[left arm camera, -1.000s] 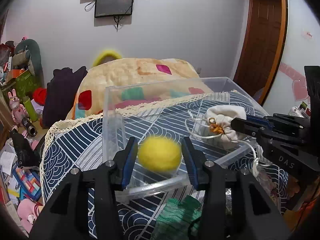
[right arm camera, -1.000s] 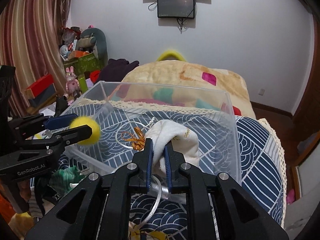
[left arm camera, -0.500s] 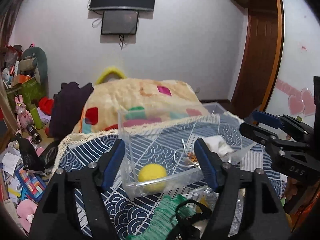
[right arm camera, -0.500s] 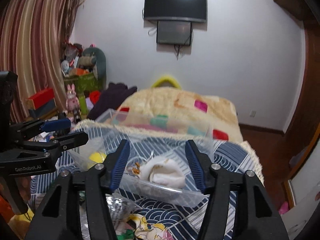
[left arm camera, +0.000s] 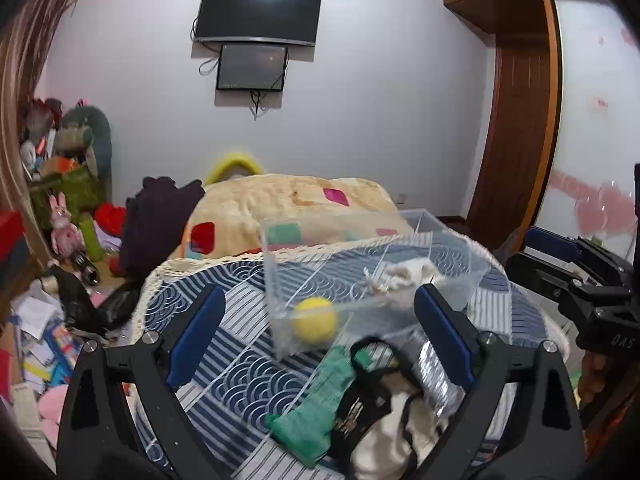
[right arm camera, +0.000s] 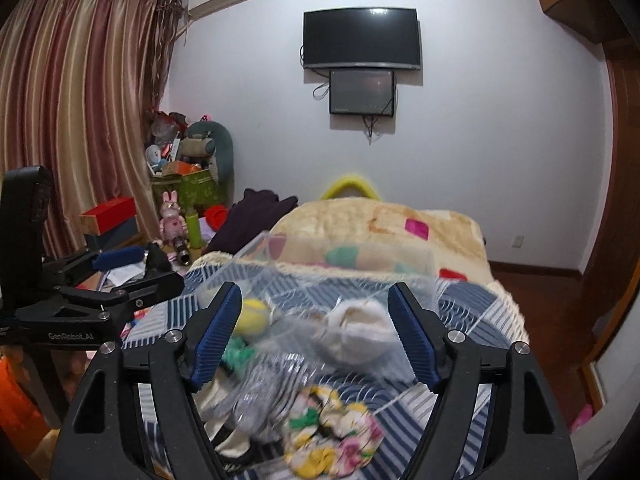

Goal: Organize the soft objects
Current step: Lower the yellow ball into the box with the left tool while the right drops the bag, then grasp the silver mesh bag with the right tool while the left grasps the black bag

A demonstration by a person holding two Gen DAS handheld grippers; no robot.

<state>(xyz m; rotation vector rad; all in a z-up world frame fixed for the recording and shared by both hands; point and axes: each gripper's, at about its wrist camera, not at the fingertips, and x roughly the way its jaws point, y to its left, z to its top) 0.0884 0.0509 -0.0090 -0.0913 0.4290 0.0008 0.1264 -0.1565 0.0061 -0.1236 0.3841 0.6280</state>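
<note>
A clear plastic box (left arm camera: 280, 264) sits on the blue patterned bedspread (left arm camera: 240, 364). Inside lie a yellow ball (left arm camera: 315, 319) and a white drawstring pouch (left arm camera: 408, 272). Both also show in the right wrist view: the ball (right arm camera: 253, 315) and the pouch (right arm camera: 358, 330). My left gripper (left arm camera: 320, 328) is open and empty, held back from the box. My right gripper (right arm camera: 314, 338) is open and empty too. In front of the box lie a green knit piece (left arm camera: 320, 400), a black strap item (left arm camera: 368, 396), a clear crinkled bag (left arm camera: 434, 376) and a floral cloth (right arm camera: 332, 428).
A beige blanket with coloured patches (left arm camera: 288, 204) lies behind the box. Toys, boxes and papers crowd the floor at left (left arm camera: 48, 320). A television (left arm camera: 258, 14) hangs on the far wall. A wooden door (left arm camera: 516, 140) is at right.
Both grippers opened and let go: the ball and the pouch now lie in the box. Both grippers pulled back and rose, so the box looks smaller.
</note>
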